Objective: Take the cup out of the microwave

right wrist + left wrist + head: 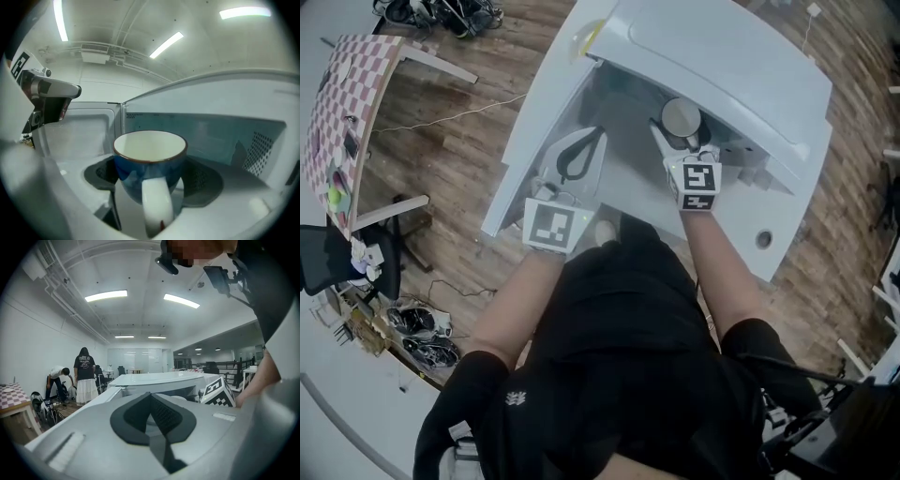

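Observation:
The white microwave (722, 56) stands with its door (530, 131) swung open to the left. A blue cup (681, 119) with a cream inside sits at the mouth of the cavity. My right gripper (680, 129) is shut on it. In the right gripper view the cup (150, 159) fills the space between the jaws, its white handle (157, 206) toward the camera and the cavity wall (225, 136) behind. My left gripper (592, 141) hovers in front of the open door, shut on nothing; its pads (161, 416) meet in a line.
A checked table (347, 103) and a black chair (328, 262) stand to the left on the wooden floor. Cables and gear (427, 333) lie near the chair. Two people (84, 376) stand far off in the left gripper view.

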Tool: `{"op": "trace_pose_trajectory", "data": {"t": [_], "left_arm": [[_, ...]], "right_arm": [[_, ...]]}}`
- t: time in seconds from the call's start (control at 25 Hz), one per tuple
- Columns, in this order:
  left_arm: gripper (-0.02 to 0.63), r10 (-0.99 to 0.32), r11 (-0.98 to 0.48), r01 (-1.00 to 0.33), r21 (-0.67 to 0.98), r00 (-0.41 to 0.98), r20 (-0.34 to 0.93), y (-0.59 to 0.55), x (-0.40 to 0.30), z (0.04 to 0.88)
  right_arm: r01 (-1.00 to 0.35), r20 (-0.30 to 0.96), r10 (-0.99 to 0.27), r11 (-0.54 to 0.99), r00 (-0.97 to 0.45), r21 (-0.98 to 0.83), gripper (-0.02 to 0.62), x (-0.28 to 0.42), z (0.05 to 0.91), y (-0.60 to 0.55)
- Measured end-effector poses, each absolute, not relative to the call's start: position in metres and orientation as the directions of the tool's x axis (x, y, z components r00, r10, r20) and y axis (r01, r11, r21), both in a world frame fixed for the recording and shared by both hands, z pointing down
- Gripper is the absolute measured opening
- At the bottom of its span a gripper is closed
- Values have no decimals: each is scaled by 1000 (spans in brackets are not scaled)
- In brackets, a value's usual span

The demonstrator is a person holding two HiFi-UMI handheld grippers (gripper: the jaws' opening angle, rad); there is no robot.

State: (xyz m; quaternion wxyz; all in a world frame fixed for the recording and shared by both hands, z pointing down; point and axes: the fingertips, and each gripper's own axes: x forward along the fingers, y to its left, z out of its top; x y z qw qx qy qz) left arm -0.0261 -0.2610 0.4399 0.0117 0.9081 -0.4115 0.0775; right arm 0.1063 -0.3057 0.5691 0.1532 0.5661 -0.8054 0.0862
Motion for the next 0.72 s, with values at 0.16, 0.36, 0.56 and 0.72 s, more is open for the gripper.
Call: {"op": "trace_pose_trajectory", "data": {"t": [0.16, 0.36, 0.56, 0.72], "left_arm": [[5, -743, -666, -745, -44, 657, 126, -250, -27, 433], [4, -731, -680, -730, -59, 671, 122, -236, -20, 420], [5, -723, -691, -719, -79, 683, 107, -235, -25, 411], [4, -714, -700, -708, -94, 693, 96, -234, -27, 398]], "right_arm": [[-941, 344, -887, 337, -309, 24, 391, 107, 560, -291], [-930, 346, -874, 368, -340, 16, 391, 100, 554, -264], [-927, 345, -872, 375, -347, 18, 391, 93, 541, -248], [-927, 339, -875, 374, -344, 22, 391, 95, 523, -243]]}}
